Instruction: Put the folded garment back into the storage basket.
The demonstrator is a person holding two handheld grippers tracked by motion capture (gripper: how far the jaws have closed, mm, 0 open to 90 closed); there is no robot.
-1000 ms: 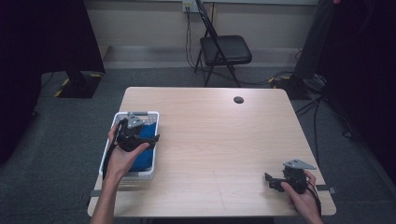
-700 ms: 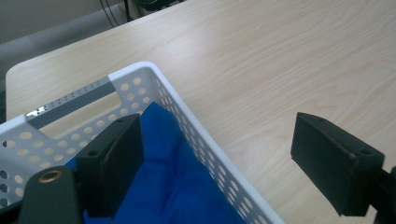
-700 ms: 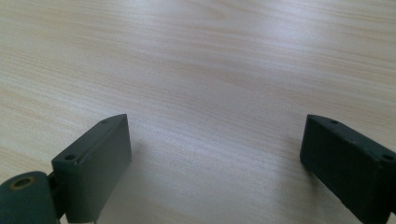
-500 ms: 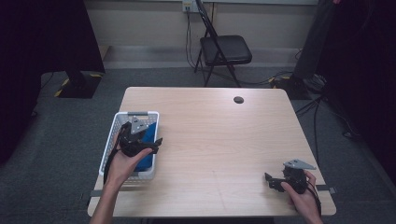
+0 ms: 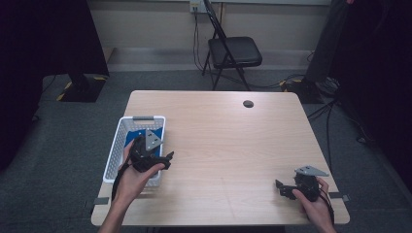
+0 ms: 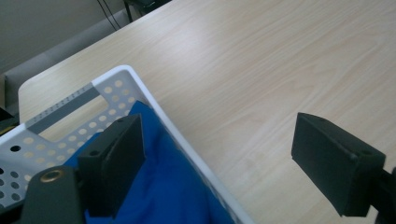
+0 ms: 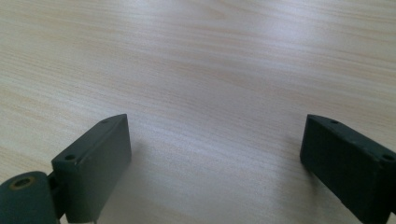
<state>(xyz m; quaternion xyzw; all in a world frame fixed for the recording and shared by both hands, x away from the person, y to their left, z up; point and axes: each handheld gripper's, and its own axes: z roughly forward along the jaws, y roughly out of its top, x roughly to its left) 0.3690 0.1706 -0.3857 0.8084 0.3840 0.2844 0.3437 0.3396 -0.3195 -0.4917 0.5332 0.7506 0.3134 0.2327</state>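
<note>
**Left jaws wide over the basket's edge, blue cloth below**

The left gripper (image 6: 217, 163) stands with its jaws spread wide and nothing between them. One pad hangs over the blue cloth (image 6: 163, 186), the other over bare wood, and the white basket (image 6: 140, 91) rim runs across the gap. The cloth lies inside the basket, bunched against its near wall, under and apart from the pads.

In the high view the left gripper (image 5: 163, 159) sits at the basket's (image 5: 114, 150) right rim, near the table's (image 5: 218, 126) left edge.

The right gripper (image 7: 215, 168) is also wide open and empty over bare tabletop, at the table's near right corner (image 5: 284, 188), well apart from the basket.
</note>
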